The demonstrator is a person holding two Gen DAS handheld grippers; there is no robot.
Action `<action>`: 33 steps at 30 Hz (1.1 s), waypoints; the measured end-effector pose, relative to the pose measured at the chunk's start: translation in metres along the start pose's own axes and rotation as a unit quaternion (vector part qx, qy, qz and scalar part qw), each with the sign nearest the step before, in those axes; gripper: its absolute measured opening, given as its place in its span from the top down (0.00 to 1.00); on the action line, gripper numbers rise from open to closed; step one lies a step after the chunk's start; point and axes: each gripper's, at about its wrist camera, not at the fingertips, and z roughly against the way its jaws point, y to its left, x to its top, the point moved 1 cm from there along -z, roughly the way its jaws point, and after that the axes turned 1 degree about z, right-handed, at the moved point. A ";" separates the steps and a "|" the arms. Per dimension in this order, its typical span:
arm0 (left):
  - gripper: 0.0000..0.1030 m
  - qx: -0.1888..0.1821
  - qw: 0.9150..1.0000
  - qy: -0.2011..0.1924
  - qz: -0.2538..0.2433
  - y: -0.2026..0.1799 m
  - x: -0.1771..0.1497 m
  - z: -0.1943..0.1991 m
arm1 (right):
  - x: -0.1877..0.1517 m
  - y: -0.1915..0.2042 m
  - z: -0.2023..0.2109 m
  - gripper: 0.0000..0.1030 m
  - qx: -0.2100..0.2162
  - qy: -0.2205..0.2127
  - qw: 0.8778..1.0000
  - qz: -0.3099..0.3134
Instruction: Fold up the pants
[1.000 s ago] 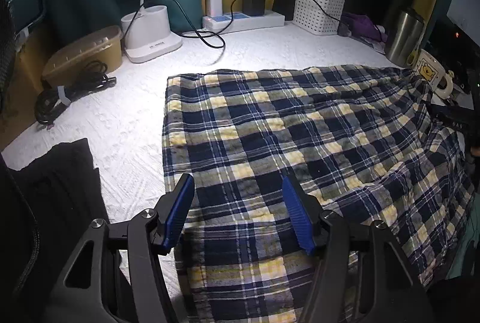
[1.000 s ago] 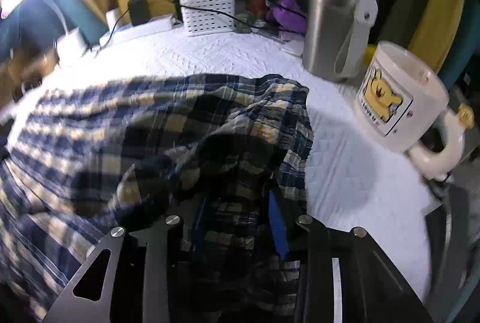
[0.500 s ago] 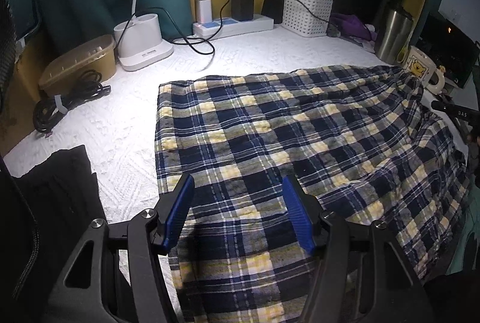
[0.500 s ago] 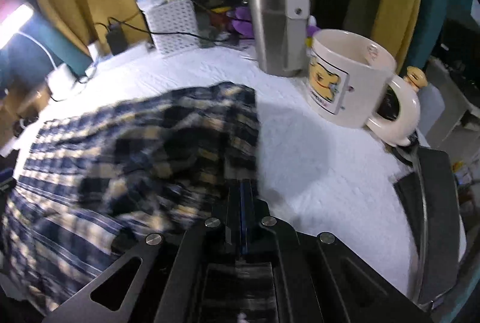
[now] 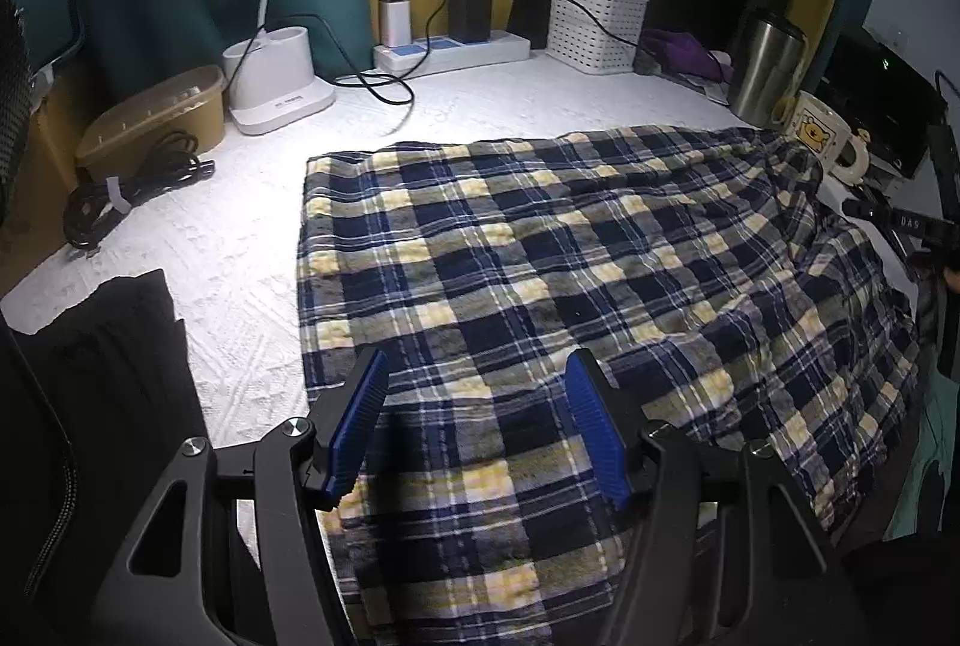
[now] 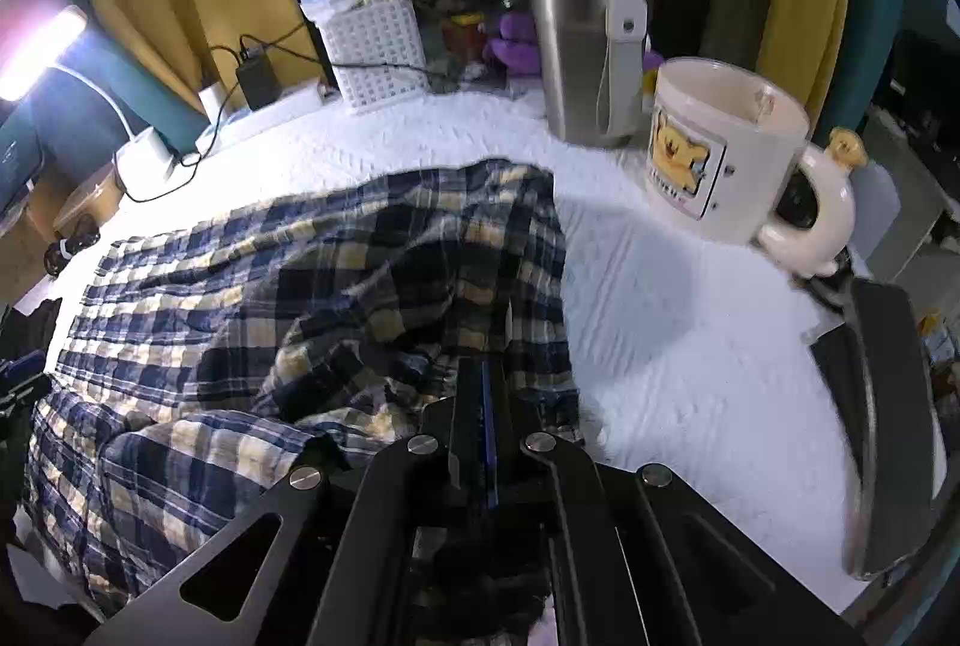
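The right claw [image 6: 483, 394] is squeezed tight, and it looks like it is pinching the bunched edge of the plaid pants [image 6: 252, 286], though I cannot see cloth between its tips. The left claw [image 5: 474, 424] is wide open, holding nothing, just above the pants [image 5: 540, 256] spread out ahead of it. If the right claw swings the cloth to its right, it could bump the bear mug [image 6: 714, 147] close ahead. The tall metal cup [image 6: 576, 45] behind the mug could tip too.
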 end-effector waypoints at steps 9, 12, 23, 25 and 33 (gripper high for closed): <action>0.32 -0.005 1.000 0.028 -0.002 -0.003 -0.013 -0.013 | -0.023 0.010 -0.015 0.98 -0.055 0.034 0.995 0.074; 0.32 -0.005 1.000 0.029 0.004 0.001 -0.016 -0.013 | -0.029 0.019 -0.014 0.98 -0.094 0.036 0.989 0.107; 0.27 -0.015 0.999 0.030 0.000 -0.003 -0.023 -0.011 | -0.032 0.008 -0.001 0.00 -0.109 0.020 0.990 0.086; 0.27 -0.017 0.999 0.029 0.002 -0.003 -0.023 -0.009 | -0.034 0.003 -0.006 0.00 -0.096 0.024 0.992 0.078; 0.27 -0.006 1.000 0.009 0.011 0.003 -0.020 0.003 | -0.012 0.008 0.007 0.14 -0.024 -0.019 0.998 0.052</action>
